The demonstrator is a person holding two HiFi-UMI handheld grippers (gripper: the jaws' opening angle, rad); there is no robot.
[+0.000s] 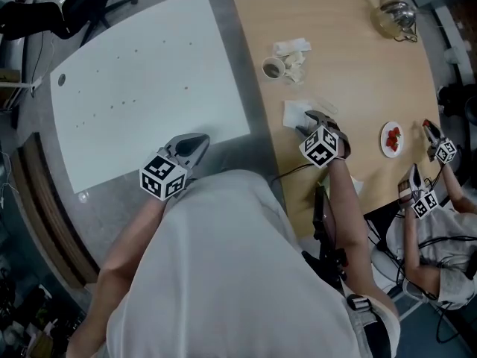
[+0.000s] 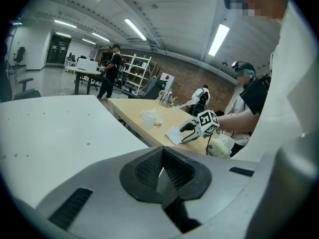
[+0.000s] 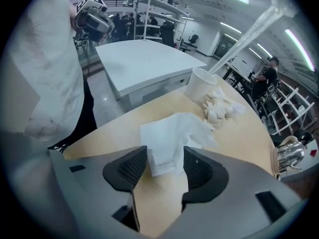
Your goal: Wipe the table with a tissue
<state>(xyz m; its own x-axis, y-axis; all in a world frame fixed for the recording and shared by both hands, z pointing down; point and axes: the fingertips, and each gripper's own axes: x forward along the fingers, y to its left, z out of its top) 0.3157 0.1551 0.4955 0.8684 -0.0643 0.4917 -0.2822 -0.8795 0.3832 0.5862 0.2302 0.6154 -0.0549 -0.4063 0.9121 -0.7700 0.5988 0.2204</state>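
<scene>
- Shirt point(image 1: 223, 267), white, fills the bottom of the head view, and both arms reach out from it.
- Left tool point(image 1: 195, 142) hangs by the near edge of a white counter point(image 1: 141, 73). Its jaws are pressed together with nothing between them.
- Right tool point(image 1: 309, 118) tips down onto a wooden counter point(image 1: 350, 73). Its jaws stand partly apart astride the tissue point(image 1: 296, 112), which lies flat on the wood, and the pads do not visibly squeeze it.
- Beyond sit 1 paper cup point(image 1: 272, 68), crumpled tissues point(image 1: 294, 58), a glass teapot point(image 1: 395, 17) and a small plate point(image 1: 392, 139).
- Grey floor point(image 1: 112, 215) shows between the 2 counters.
- Strip lights point(image 2: 134, 29), a brick wall point(image 2: 194, 78) and white shelving point(image 2: 137, 68) frame the room.
</scene>
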